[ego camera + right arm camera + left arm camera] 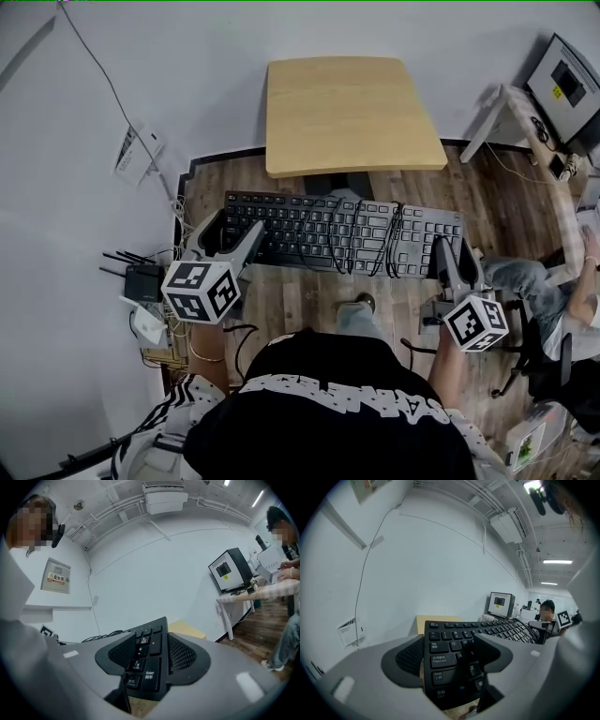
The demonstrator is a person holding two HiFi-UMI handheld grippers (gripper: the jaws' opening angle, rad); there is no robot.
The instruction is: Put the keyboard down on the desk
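Head view | keyboard in the air at 6 o'clock of the desk, not on it | left gripper pinches its 9 o'clock end, right gripper its 3 o'clock end | risk: uneven lowering could tilt it in these end grips; the wound cable could catch the desk edge.

The left hand-held gripper clamps the left end of the keyboard, the right hand-held gripper its right end; both pairs of jaws closed on it, pointing forward
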